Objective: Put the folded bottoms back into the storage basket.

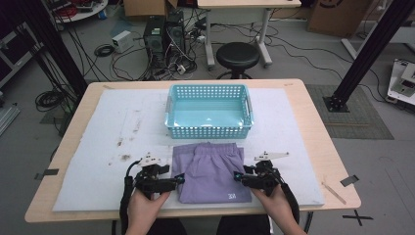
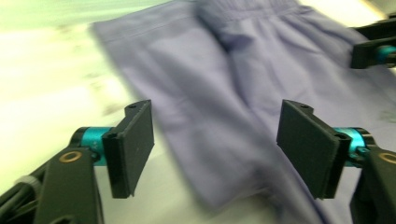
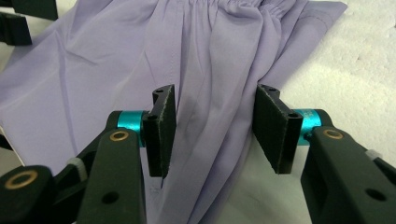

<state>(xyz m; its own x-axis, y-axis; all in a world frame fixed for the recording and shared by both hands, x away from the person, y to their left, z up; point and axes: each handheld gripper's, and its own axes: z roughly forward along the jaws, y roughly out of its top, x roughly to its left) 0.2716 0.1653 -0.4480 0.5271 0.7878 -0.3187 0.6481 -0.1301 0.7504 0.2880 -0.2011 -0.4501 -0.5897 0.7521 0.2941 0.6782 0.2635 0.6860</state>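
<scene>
With both grippers [image 1: 180, 179] [image 1: 237, 177] open and empty at the shorts' [image 1: 211, 171] left and right edges, each should close squarely on fabric.

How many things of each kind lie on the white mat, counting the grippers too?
Purple shorts: 1
Blue basket: 1
Grippers: 2, left gripper and right gripper, jaws open
Total: 4
</scene>
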